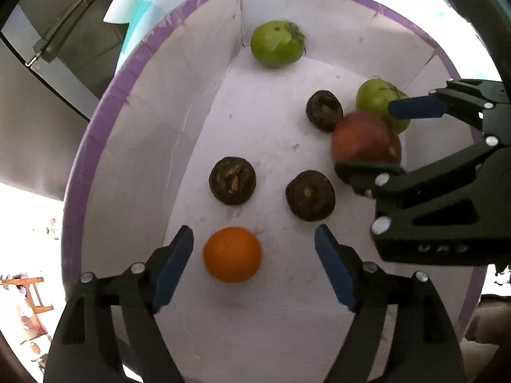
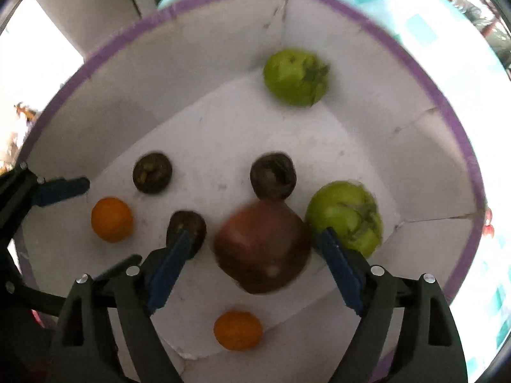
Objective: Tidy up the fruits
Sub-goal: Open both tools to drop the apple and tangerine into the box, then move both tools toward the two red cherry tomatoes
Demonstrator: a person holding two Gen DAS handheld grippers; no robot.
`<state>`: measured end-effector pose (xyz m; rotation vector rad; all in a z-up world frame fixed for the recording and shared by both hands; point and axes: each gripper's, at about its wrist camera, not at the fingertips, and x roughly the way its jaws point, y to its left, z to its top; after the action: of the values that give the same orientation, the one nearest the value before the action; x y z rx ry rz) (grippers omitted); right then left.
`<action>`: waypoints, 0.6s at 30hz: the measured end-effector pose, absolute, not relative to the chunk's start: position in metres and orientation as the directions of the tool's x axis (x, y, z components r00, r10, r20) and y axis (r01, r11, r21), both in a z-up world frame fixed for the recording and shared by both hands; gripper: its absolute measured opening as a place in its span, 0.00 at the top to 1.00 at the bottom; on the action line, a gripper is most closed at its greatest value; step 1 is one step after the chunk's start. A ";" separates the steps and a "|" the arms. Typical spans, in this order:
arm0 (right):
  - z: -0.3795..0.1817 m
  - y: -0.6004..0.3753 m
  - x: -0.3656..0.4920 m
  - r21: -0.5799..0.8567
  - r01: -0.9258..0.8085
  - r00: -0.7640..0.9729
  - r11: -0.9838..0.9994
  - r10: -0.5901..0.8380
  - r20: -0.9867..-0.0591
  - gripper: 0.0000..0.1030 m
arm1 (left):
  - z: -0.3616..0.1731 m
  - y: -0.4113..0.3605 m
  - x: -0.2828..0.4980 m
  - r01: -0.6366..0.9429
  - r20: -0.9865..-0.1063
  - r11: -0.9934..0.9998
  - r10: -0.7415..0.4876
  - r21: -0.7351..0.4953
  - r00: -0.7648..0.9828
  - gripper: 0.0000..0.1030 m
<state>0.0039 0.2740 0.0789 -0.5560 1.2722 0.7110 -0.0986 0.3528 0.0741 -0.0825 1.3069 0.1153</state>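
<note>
Both tools are gaping wide inside the purple-rimmed box [image 1: 95,146], left tool [image 1: 254,266] straddling the orange [image 1: 232,254], right tool [image 2: 254,266] straddling the red-brown fruit [image 2: 263,245], seemingly dropping fruits in for sorting.

1. Setting: a home, probably a kitchen or dining area.
2. Evidence, appliance: grey double-door refrigerator [image 1: 57,41] with bar handle, upper left of the left wrist view.
3. Evidence, furnishing: white and turquoise checked tablecloth [image 2: 424,28] under the box.
4. Evidence, furniture: wooden chair [image 1: 33,293], blurred, lower left.
</note>
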 end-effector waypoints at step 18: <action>0.226 0.002 0.001 0.188 -0.490 0.658 0.851 0.502 -0.561 0.14 | 0.234 0.185 -0.091 -0.318 -0.475 0.919 0.393 0.233 0.787 0.02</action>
<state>0.0010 0.0023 0.2264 0.0204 0.6419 0.5620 -0.0911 0.1848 0.2344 0.1435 0.5421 0.3848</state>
